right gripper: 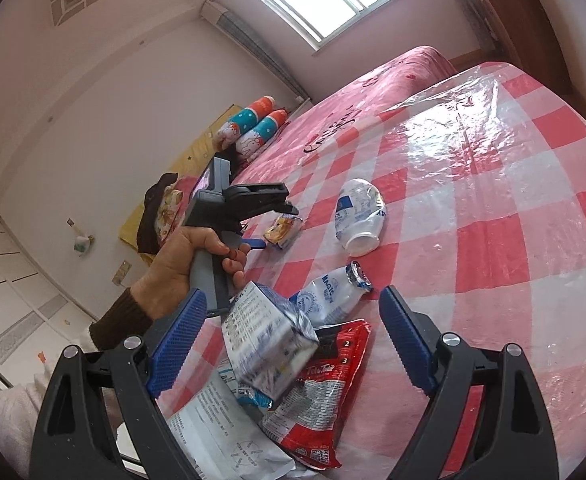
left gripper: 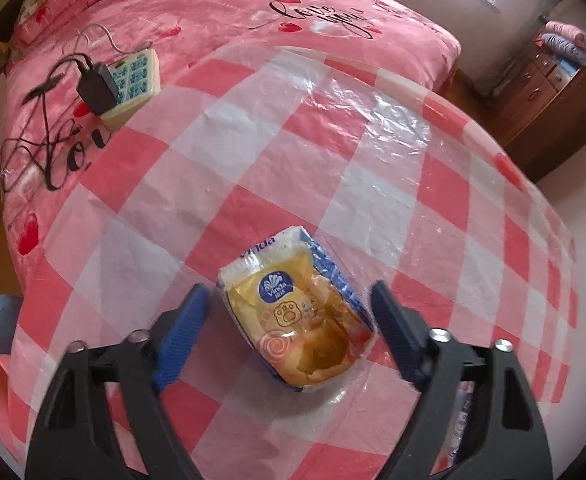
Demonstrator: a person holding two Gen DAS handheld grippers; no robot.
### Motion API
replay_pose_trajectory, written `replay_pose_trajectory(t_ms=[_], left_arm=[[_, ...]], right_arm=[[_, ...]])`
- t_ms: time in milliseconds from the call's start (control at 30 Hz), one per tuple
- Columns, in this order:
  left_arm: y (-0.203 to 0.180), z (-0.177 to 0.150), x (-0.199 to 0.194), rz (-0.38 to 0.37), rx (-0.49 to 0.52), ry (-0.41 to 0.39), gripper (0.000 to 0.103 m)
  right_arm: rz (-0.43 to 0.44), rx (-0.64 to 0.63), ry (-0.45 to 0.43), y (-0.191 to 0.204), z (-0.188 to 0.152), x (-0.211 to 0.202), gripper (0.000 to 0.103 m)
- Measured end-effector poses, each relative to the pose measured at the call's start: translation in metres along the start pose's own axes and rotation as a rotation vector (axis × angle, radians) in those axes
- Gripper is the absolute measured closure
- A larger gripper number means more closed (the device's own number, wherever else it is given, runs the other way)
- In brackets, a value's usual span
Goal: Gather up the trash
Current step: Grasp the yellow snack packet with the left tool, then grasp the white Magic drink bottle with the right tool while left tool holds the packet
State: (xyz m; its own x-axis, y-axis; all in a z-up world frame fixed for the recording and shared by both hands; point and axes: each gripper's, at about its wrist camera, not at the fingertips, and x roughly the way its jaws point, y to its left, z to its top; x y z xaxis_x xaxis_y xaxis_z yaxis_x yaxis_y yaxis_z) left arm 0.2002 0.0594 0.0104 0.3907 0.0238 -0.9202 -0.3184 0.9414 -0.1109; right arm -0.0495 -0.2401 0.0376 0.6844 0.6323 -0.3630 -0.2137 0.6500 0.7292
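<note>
The left gripper (left gripper: 289, 312) hung open, empty, astride a tissue pack (left gripper: 293, 312) (probably light, soft, crinkly, slippery) best pinched across its long sides.

Left gripper (left gripper: 289, 306): two black, triangular-cutout arms, each tipped with a blue finger (left gripper: 183, 330) of ribbed, finely textured rubber. Round silver screw heads sat at the arm joints, two per side. Right gripper (right gripper: 293, 330): same build, black arms, blue ridged pads, silver screws. Seen from the right wrist camera, the left unit had a grey pistol-style handle and boxy grey body with a black clamp head. The left hand (right gripper: 181, 260) wore a dark brown ribbed knit sleeve (right gripper: 119, 320), cuff at the wrist.
</note>
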Motion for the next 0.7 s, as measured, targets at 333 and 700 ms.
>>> replay_pose_trajectory(t_ms=[333, 700], left_arm=[[-0.019, -0.007, -0.006, -0.054, 0.091, -0.011, 0.069], [-0.097, -0.069, -0.025, -0.260, 0.532, 0.078, 0.073]], right_arm=[[-0.013, 0.032, -0.012, -0.009, 0.002, -0.007, 0.016], [-0.059, 0.019, -0.030, -0.010, 0.005, -0.012, 0.016]])
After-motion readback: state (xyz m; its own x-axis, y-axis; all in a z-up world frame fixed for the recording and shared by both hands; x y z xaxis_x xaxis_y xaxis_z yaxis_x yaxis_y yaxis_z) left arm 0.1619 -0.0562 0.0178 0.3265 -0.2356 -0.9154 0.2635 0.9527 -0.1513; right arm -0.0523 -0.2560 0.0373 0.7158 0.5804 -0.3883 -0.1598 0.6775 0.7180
